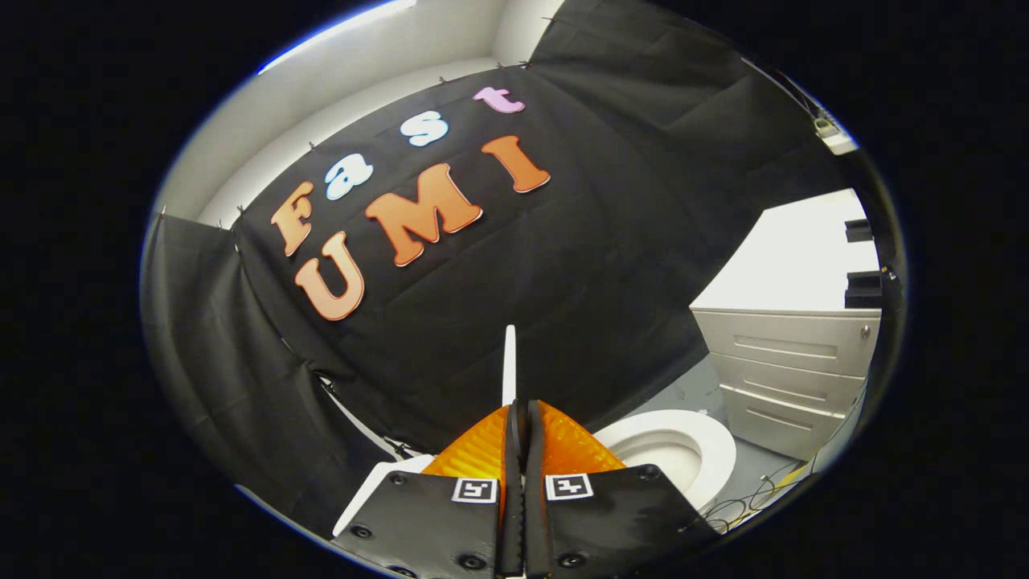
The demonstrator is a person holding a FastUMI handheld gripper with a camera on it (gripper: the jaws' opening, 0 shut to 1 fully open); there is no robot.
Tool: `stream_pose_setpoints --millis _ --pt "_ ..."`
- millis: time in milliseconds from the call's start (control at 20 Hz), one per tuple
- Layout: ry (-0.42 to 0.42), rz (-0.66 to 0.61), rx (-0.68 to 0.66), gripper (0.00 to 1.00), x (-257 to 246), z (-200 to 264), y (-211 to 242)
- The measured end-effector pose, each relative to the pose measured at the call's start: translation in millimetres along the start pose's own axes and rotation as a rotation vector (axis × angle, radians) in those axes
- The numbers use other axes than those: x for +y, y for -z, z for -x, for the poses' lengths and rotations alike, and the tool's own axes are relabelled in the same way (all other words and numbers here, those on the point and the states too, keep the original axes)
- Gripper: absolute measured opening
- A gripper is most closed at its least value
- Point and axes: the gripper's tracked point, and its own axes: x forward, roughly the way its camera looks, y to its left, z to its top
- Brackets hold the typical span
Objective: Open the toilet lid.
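Booth, black cloth wall: toilet lid (508, 362) raised edge-on, pinched between closed jaws of gripper (518, 418); seat (711, 450) exposed; task apparently nearly complete.

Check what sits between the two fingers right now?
In the gripper view, the thin white toilet lid, edge-on and upright, runs between the orange fingers; the gripper is shut on it.

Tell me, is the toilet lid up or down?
Up. The lid stands edge-on between the shut fingers, and the bowl beside it lies uncovered.
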Motion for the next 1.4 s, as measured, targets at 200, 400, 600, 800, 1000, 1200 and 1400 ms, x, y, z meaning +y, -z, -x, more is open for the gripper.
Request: stream_pose_setpoints --millis 200,400,600,800,1000,1200,1400 --pt "-0.019 0.032 -0.001 0.09 24 -1 0" --pt "-0.042 0.108 0.01 0.09 51 -1 1" --pt "-0.063 0.14 0.019 0.08 78 4 7" --pt "-0.074 0.165 0.034 0.09 108 8 14" --pt "-0.09 0.23 0.03 0.09 133 11 20" --pt "-0.101 0.285 0.048 0.09 153 14 29" --pt "-0.12 0.342 0.068 0.09 183 19 42"
